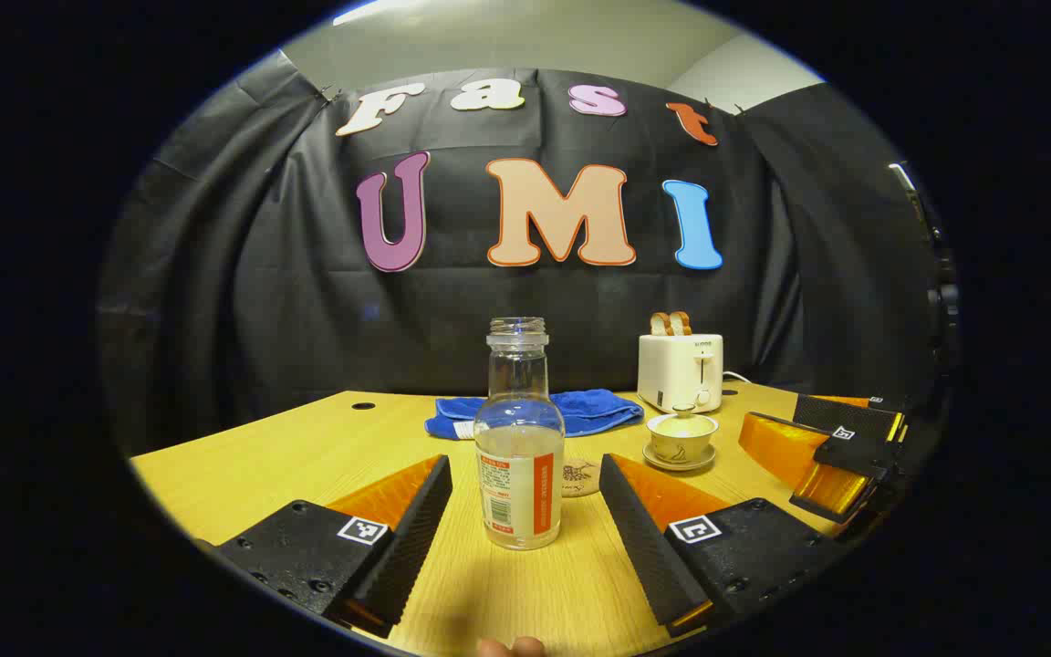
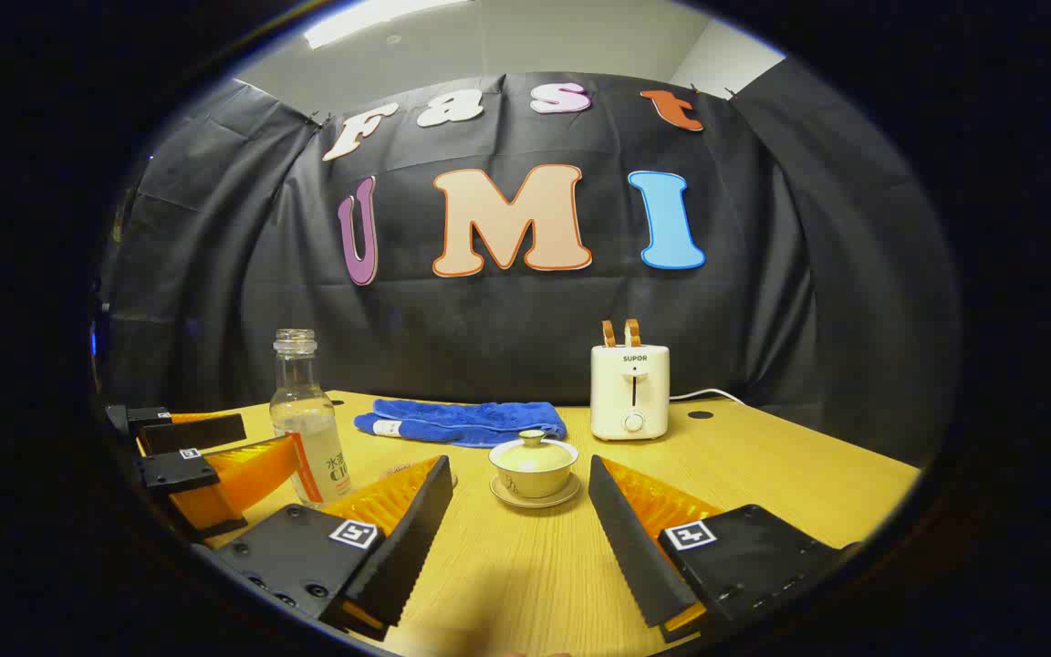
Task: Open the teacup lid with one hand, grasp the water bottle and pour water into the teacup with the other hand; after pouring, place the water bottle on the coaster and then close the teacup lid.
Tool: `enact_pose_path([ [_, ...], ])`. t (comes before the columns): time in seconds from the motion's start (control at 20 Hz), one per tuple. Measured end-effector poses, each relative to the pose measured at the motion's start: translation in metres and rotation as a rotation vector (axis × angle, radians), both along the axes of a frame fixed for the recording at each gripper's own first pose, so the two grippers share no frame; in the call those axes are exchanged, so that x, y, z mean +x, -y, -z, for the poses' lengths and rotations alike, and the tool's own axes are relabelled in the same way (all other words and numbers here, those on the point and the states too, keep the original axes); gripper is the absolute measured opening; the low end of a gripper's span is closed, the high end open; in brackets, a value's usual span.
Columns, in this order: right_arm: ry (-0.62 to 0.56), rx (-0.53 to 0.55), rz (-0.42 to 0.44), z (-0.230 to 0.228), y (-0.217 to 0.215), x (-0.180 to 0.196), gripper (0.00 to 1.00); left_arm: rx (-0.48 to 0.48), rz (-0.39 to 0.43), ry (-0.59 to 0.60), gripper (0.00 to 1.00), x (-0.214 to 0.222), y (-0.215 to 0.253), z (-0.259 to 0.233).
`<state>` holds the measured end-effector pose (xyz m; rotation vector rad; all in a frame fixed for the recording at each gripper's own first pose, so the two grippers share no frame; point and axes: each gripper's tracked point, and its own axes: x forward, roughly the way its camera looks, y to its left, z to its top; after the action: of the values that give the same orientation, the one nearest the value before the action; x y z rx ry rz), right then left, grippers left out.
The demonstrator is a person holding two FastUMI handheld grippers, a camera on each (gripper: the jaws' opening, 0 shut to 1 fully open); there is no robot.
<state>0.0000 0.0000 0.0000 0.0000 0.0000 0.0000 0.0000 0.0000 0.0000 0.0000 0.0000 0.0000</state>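
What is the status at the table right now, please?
Both hand-held grippers open: left lined up on the water bottle, right on the teacup. Lid still on. Nothing blocking.

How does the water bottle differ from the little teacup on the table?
The water bottle is tall, clear glass with no cap on; the teacup is low, cream-coloured and has its lid on. The bottle stands straight on the table; the teacup sits on a saucer. The bottle carries a paper label; the teacup has none. Both stand upright, each between an open gripper's fingers, untouched.
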Motion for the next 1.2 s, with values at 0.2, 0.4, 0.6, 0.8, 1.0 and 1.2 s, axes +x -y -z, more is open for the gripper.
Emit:
enact_pose_path([
  [0.2, -0.001, 0.0, 0.0, -0.0004, -0.0003, -0.0001, 0.97, 0.0, 0.004, -0.001, 0.95, -0.0004, 0.0009, 0.0013],
  [0.4, -0.001, 0.001, 0.004, 0.0001, 0.0006, 0.0005, 0.97, -0.002, 0.004, -0.001, 0.95, 0.0002, 0.0009, 0.0008],
  [0.6, -0.001, 0.001, 0.005, -0.0007, 0.0007, 0.0005, 0.97, 0.0, 0.004, 0.0, 0.95, 0.0001, 0.0009, 0.0009],
  [0.8, 0.0, 0.001, 0.018, -0.0012, 0.0012, 0.0028, 0.97, -0.002, 0.006, -0.001, 0.95, -0.0004, 0.0013, 0.0005],
  [1.0, 0.0, 0.002, 0.019, -0.0013, 0.0013, 0.0016, 0.97, 0.0, 0.01, 0.001, 0.95, -0.0003, 0.0018, 0.0008],
  [1.2, 0.0, 0.002, 0.019, -0.0012, 0.0019, 0.0014, 0.97, -0.002, 0.01, 0.0, 0.95, 0.0004, 0.0023, 0.001],
])
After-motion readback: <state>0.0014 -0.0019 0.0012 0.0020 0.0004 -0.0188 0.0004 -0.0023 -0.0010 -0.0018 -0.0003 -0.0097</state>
